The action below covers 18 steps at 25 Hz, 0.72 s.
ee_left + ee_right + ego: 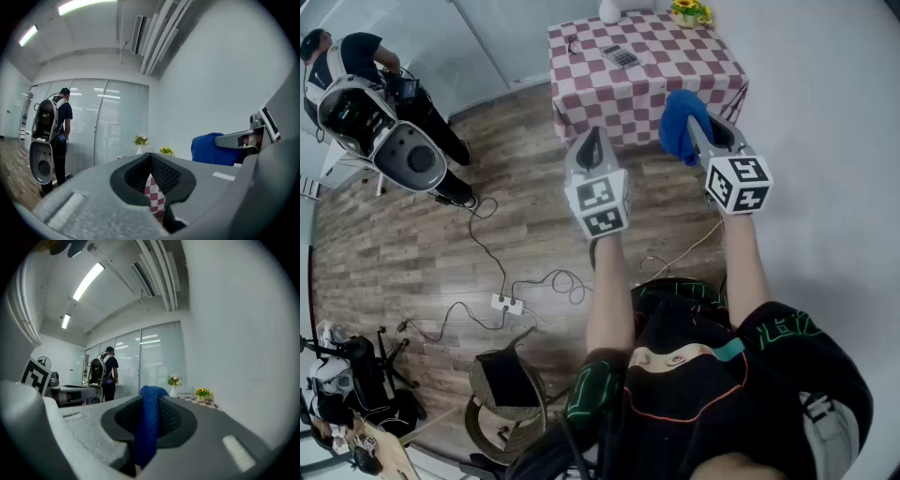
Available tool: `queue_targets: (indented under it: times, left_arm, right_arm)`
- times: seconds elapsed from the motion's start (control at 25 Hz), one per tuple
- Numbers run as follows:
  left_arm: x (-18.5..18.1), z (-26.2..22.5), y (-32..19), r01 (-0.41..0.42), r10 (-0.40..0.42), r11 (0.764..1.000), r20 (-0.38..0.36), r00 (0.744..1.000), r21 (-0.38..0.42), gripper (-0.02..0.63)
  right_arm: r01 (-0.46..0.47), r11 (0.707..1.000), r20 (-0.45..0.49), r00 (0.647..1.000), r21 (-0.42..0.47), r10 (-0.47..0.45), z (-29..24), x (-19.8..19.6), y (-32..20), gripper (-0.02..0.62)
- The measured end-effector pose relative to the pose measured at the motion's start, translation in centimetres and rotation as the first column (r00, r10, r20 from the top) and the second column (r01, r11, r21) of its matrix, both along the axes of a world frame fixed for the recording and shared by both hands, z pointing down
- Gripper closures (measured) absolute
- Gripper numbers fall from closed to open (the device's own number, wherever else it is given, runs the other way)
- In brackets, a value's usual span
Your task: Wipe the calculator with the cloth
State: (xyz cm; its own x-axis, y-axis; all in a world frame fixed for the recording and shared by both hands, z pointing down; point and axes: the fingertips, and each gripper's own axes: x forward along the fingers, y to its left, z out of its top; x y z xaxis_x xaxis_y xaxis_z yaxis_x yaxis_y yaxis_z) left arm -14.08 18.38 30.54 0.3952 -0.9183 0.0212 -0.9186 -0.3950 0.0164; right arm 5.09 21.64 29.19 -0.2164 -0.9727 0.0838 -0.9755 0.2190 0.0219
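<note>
Currently: right gripper [152,399] clenched on the blue cloth [145,437]; a fold stands up between its jaws and bunches beyond the tips. Left gripper [151,160] jaws pressed together, nothing between them. Calculator [622,56] lies on the checkered table [675,75], ahead of both jaw pairs, well apart.

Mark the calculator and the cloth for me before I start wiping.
calculator [621,56]: head view, centre of its keypad.
cloth [679,122]: head view, middle of the blue bunch.
</note>
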Motion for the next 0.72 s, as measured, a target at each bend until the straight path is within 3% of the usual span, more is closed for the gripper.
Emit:
queue_targets:
  times: [0.36, 0.72]
  left_arm:
    - [-1.0, 2.0, -1.3, 0.002, -0.002, 0.999, -0.001, 1.000, -0.040, 0.597]
    - [-0.6, 1.5, -3.1, -0.015, 0.013, 0.999, -0.058, 0.998, -0.037, 0.597]
  right_arm:
    - [0.008, 1.000, 0.002, 1.000, -0.030, -0.008, 1.6, -1.3, -1.5, 0.518]
    - [0.020, 0.997, -0.033, 0.999, -0.074, -0.022, 1.8, -1.3, -2.4, 0.518]
